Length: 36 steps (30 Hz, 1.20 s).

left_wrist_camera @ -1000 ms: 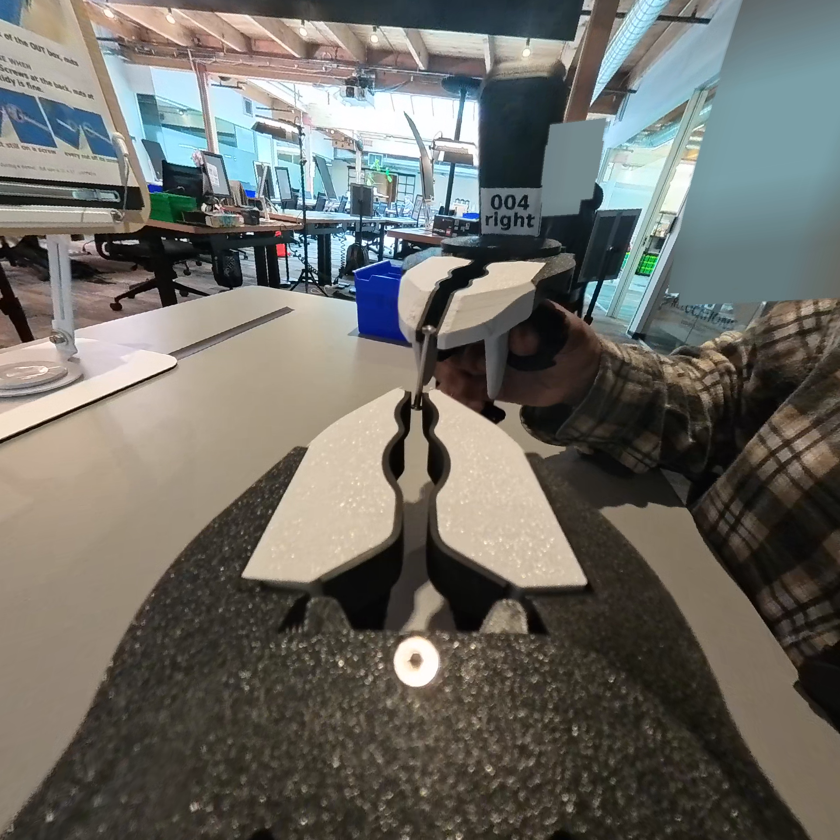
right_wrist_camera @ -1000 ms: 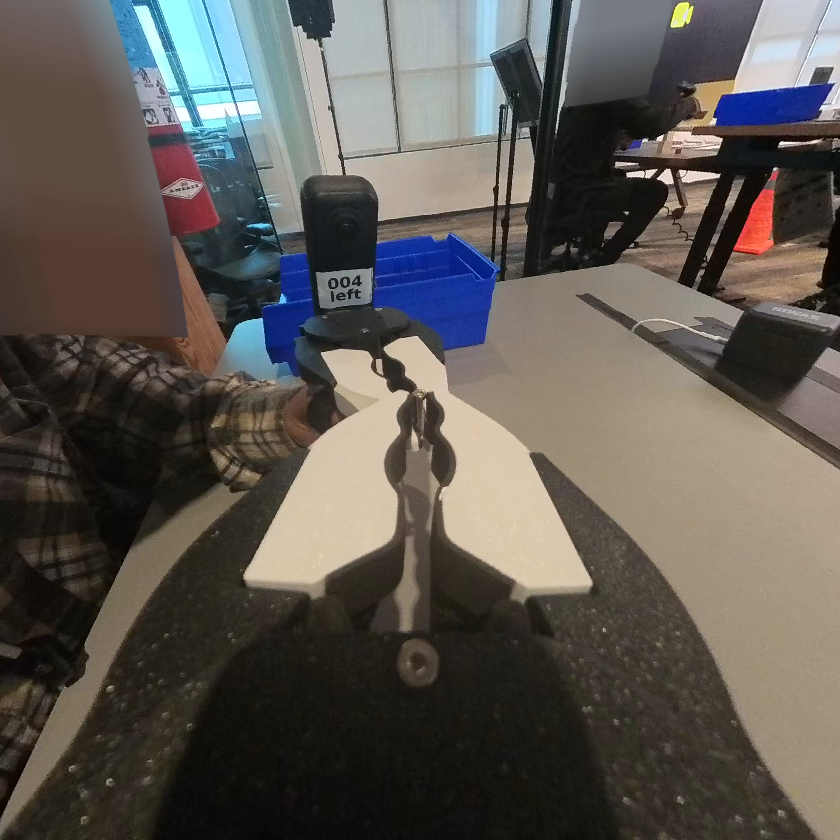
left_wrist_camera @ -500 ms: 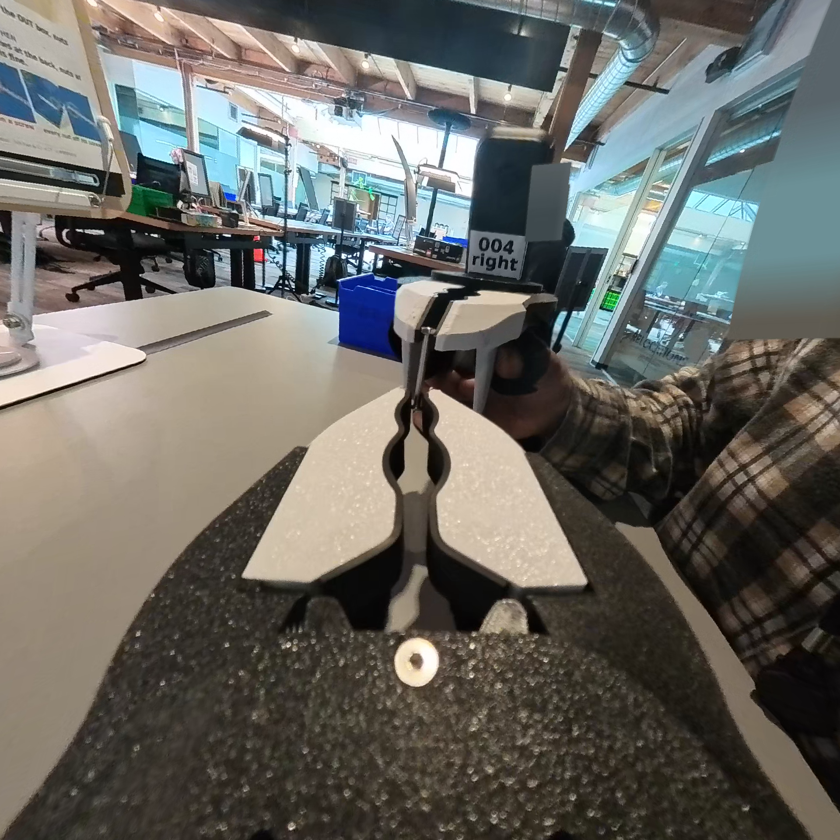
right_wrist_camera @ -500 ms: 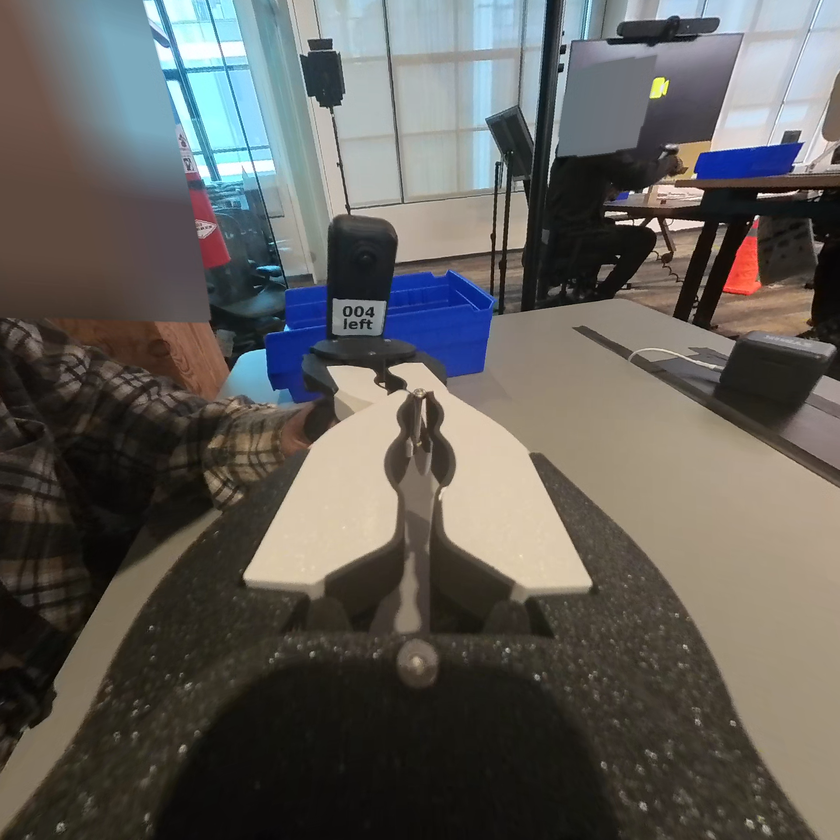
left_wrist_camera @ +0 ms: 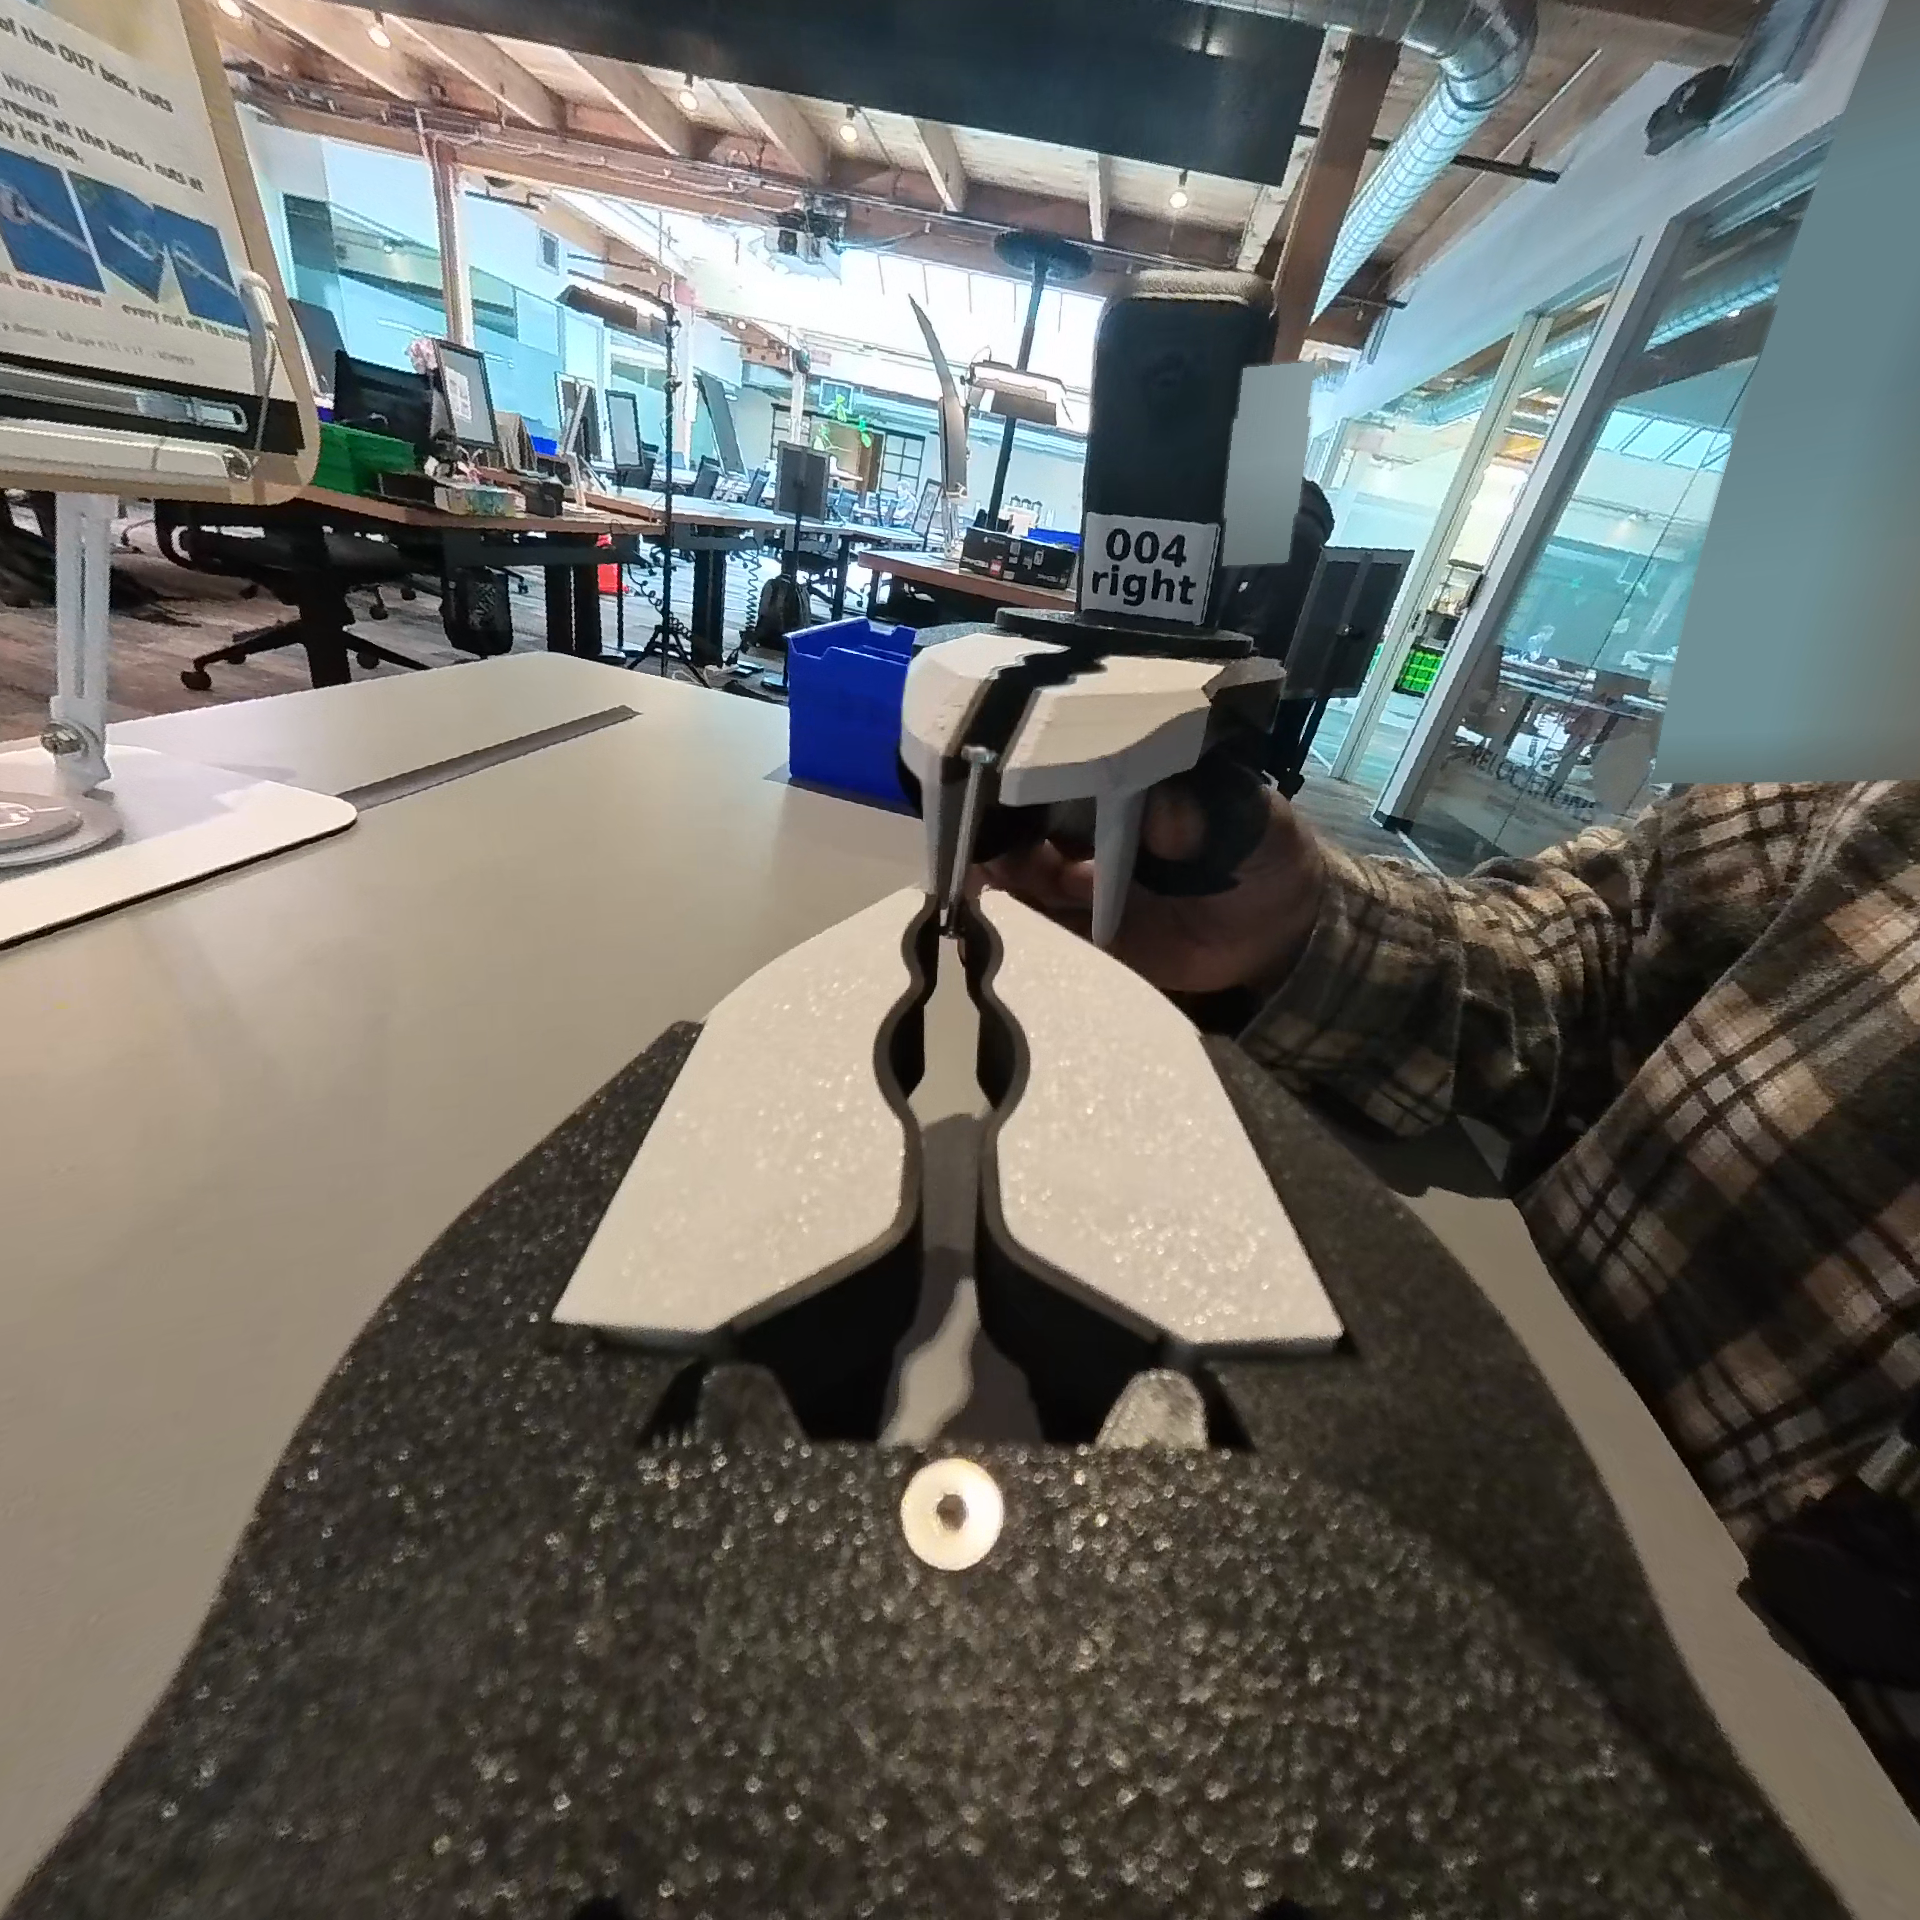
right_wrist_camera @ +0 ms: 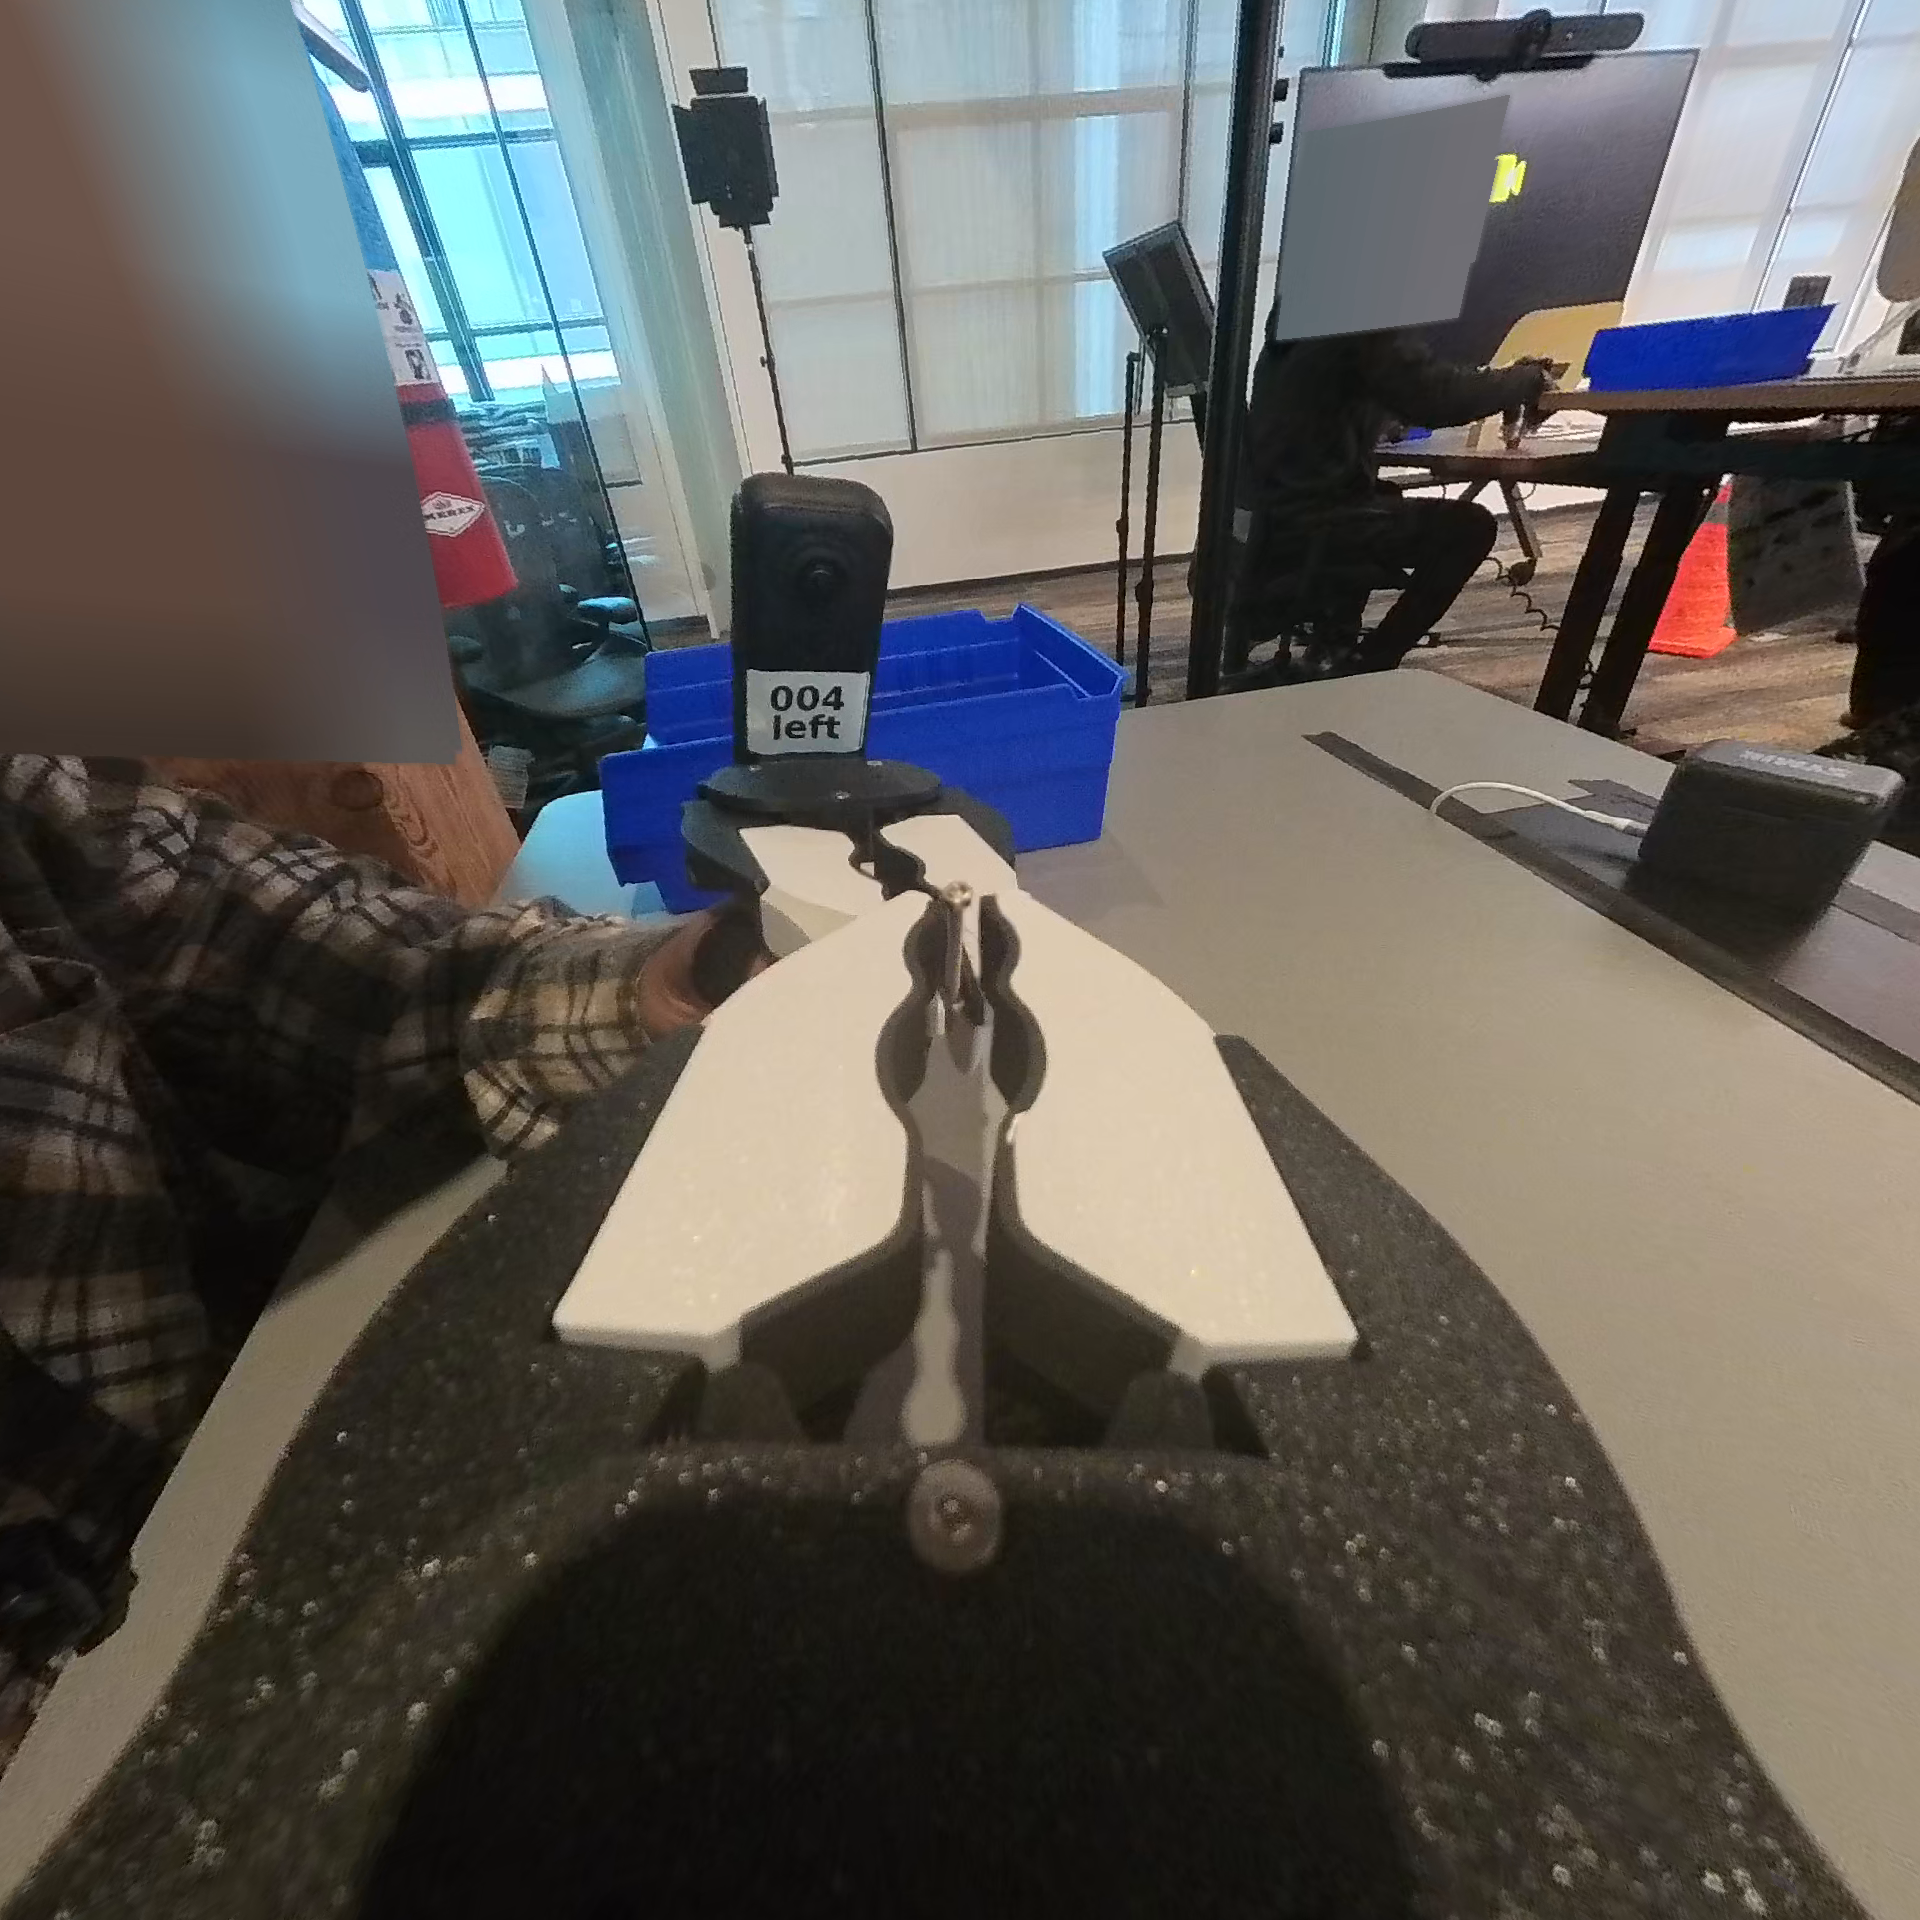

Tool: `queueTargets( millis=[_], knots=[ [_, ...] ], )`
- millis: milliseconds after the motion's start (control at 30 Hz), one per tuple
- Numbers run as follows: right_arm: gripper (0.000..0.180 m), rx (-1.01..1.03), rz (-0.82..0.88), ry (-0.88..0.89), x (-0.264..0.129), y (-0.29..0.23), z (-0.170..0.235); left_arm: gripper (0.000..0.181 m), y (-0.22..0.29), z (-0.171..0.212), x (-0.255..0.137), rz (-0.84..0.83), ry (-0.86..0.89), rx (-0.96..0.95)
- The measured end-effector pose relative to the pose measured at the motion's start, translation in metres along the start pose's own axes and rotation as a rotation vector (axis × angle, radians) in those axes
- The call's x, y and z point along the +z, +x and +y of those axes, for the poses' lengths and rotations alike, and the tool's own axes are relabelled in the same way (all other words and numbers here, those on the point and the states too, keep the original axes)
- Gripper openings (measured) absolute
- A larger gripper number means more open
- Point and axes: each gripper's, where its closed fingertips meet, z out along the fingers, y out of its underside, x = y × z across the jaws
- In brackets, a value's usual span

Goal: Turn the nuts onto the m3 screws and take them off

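Screw (left_wrist_camera: pixel 962 831): a thin silver M3 screw spans the gap between the two claws, held above the grey bench (left_wrist_camera: pixel 416 987). In the left wrist view, the right claw (left_wrist_camera: pixel 966 764) faces the camera and grips the screw's head end between its white fingers (left_wrist_camera: pixel 1101 727), jaws closed on it. The shaft slopes down toward the camera, and its lower end sits in the narrow tip notch of the left claw (left_wrist_camera: pixel 948 928), whose jaws are drawn close around it. A nut at that point is too small to confirm.

In the right wrist view, the screw (right_wrist_camera: pixel 954 940) lies along the right claw (right_wrist_camera: pixel 961 914) tip gap, head at the far end, just in front of the left claw (right_wrist_camera: pixel 883 868). A blue bin (right_wrist_camera: pixel 987 727) stands on the bench (right_wrist_camera: pixel 1455 1039) beyond both claws. A plaid sleeve (right_wrist_camera: pixel 312 987) reaches in from the left.
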Motion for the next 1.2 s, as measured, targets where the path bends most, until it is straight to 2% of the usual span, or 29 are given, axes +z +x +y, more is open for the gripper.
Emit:
queueTargets(
  millis=[167, 233, 300, 433, 567, 767, 1200],
  knots=[
    [0.011, 0.001, 0.003, 0.0, 0.001, 0.001, 0.0, 0.004, 0.0, -0.001, 0.0, 0.0, 0.002, 0.002],
    [0.018, 0.008, 0.008, 0.001, 0.001, 0.002, -0.001, 0.004, 0.0, -0.001, 0.0, -0.001, 0.003, 0.002],
    [0.029, 0.011, 0.014, 0.009, 0.0, 0.003, -0.002, 0.004, 0.0, -0.001, -0.001, -0.001, 0.003, 0.0],
    [0.069, 0.036, 0.01, 0.061, 0.002, -0.002, -0.006, 0.004, -0.002, -0.001, -0.001, -0.007, 0.006, -0.007],
    [0.085, 0.034, -0.053, 0.072, 0.013, -0.021, -0.004, 0.004, -0.003, -0.001, -0.001, -0.015, 0.005, -0.011],
    [0.087, 0.017, -0.077, 0.061, 0.022, -0.032, -0.003, 0.004, -0.006, -0.002, -0.002, -0.037, 0.009, -0.017],
    [0.09, -0.023, -0.016, 0.064, 0.02, -0.029, -0.005, 0.004, -0.008, -0.006, -0.006, -0.058, 0.021, -0.017]
  ],
)
